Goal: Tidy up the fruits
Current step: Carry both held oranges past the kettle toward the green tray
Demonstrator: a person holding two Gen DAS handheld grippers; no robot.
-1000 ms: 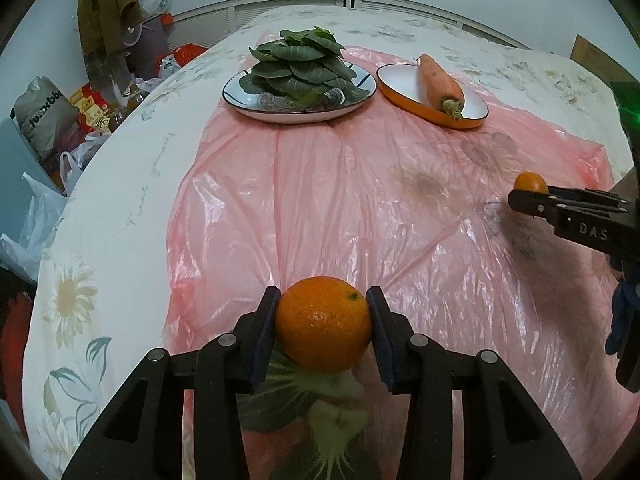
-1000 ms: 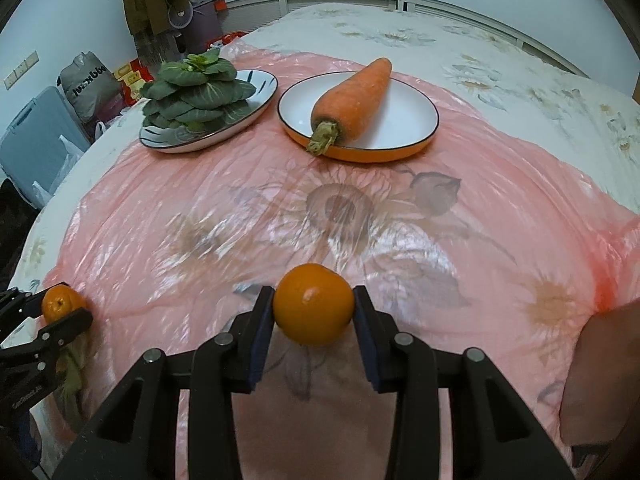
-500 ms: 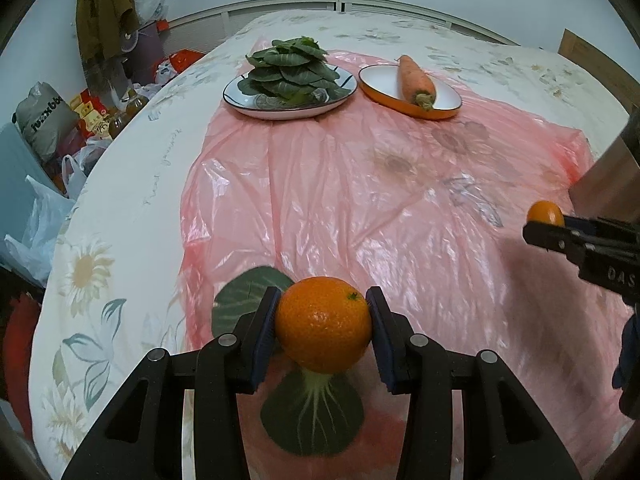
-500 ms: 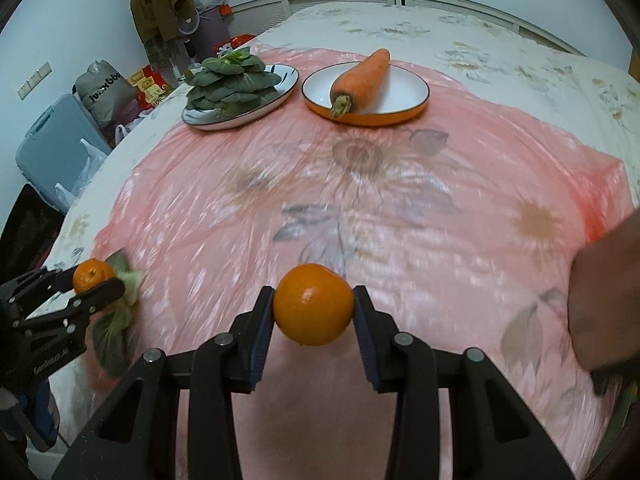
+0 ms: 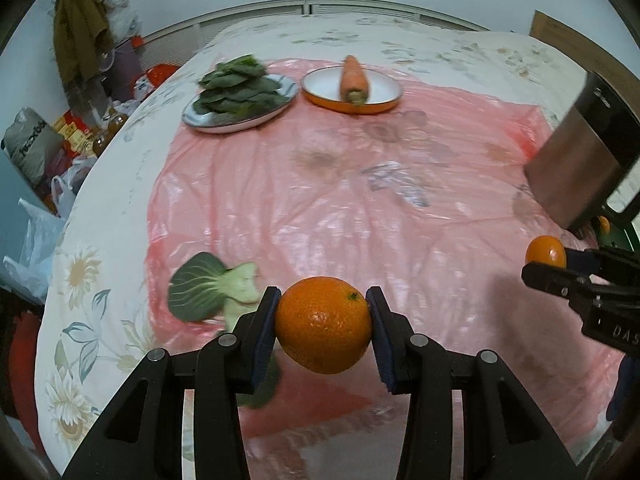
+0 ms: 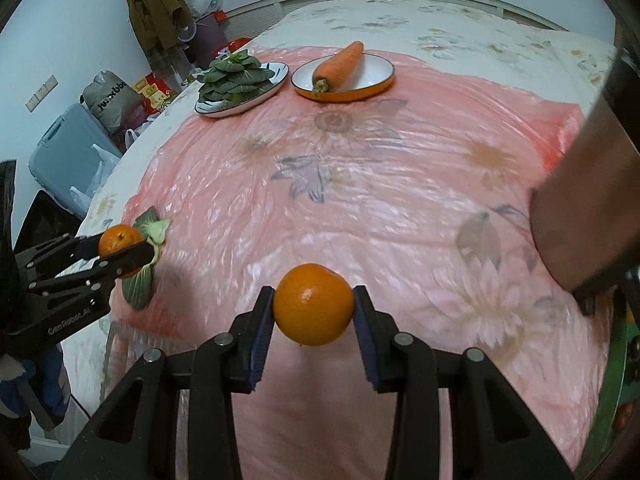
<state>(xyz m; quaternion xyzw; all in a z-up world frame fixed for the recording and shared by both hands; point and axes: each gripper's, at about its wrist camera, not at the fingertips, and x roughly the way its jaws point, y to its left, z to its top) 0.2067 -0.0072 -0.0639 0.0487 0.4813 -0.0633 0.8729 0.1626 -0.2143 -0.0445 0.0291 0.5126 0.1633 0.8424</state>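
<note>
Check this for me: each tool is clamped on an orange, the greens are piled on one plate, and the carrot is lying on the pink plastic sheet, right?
Not quite. The carrot lies on the orange-rimmed plate, not on the pink plastic sheet; the right wrist view shows it plainly. The rest stands: each tool holds an orange, and the greens are piled on the other plate.

Pink sheet [image 6: 360,208] centre open; plates far end; loose leaf [image 5: 208,288] left; brown box [image 6: 588,216] blocks right.
</note>
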